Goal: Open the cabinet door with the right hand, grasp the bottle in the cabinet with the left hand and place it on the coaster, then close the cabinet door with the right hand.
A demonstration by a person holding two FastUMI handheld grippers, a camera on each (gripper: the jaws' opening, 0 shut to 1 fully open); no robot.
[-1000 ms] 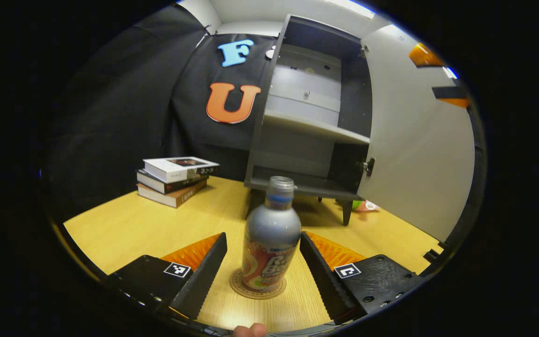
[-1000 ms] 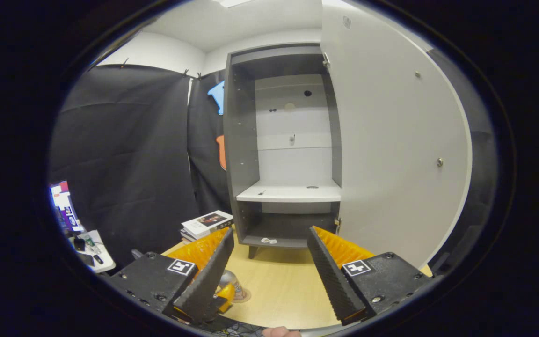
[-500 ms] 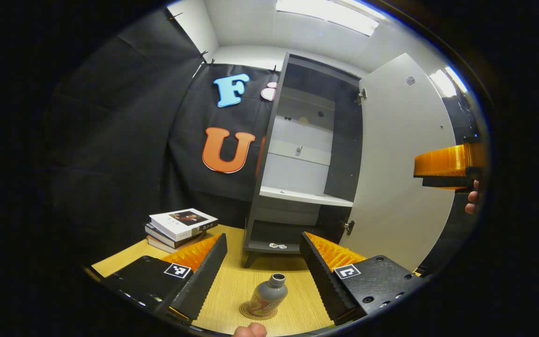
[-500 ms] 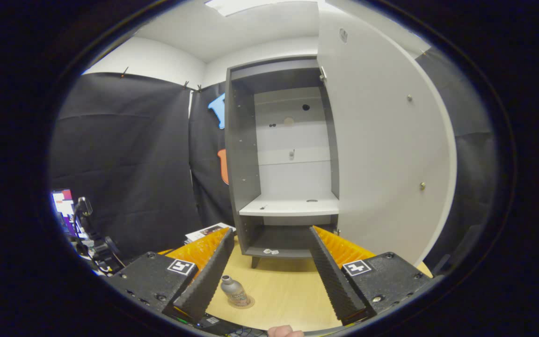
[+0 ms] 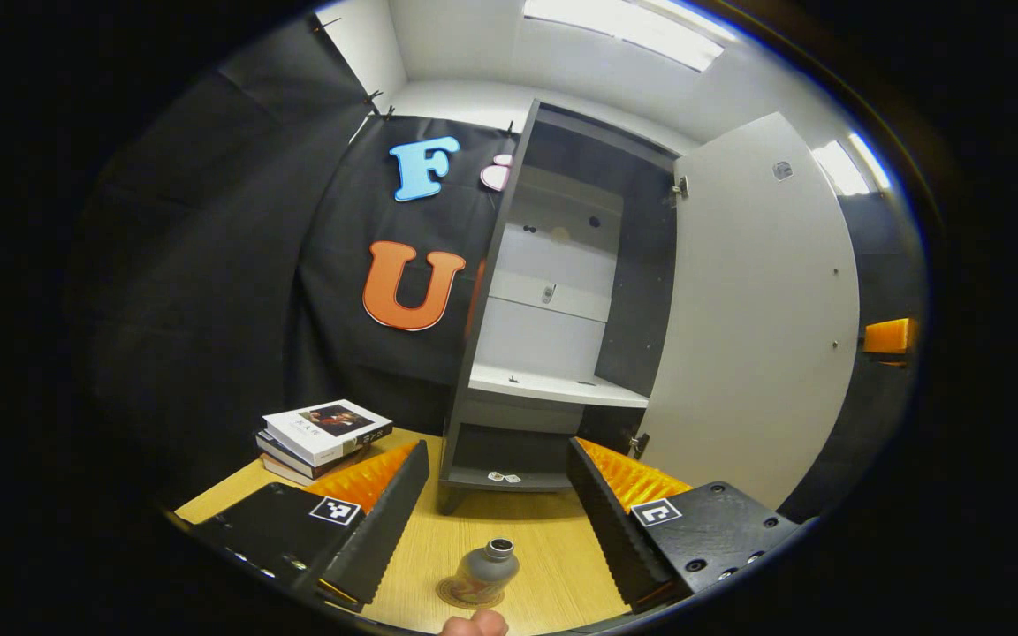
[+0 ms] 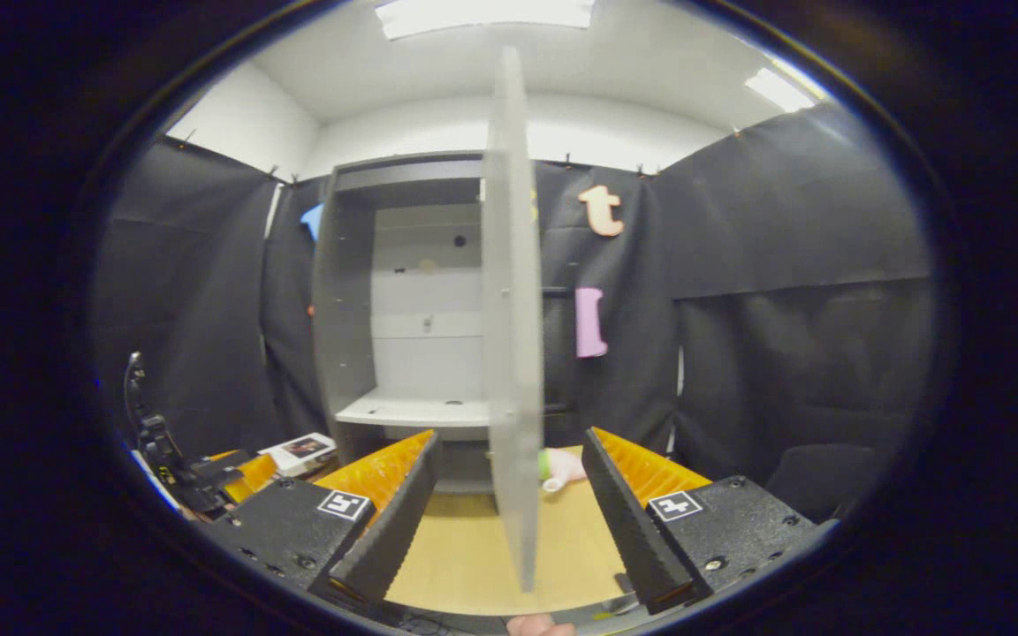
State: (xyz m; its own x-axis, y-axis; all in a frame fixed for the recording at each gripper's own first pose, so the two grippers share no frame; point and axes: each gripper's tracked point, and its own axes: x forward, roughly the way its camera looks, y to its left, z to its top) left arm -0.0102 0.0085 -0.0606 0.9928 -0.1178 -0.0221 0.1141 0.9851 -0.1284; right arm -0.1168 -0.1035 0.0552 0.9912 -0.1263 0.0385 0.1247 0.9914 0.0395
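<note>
Left gripper hangs spread and empty above the bottle standing on its coaster, partly cut off, near the desk's front edge. Right gripper, spread, straddles the cabinet door's edge without touching.

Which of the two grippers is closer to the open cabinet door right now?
Right. The right gripper faces the cabinet door edge-on, its free edge between the open fingers. The left gripper hangs back above the bottle.
</note>
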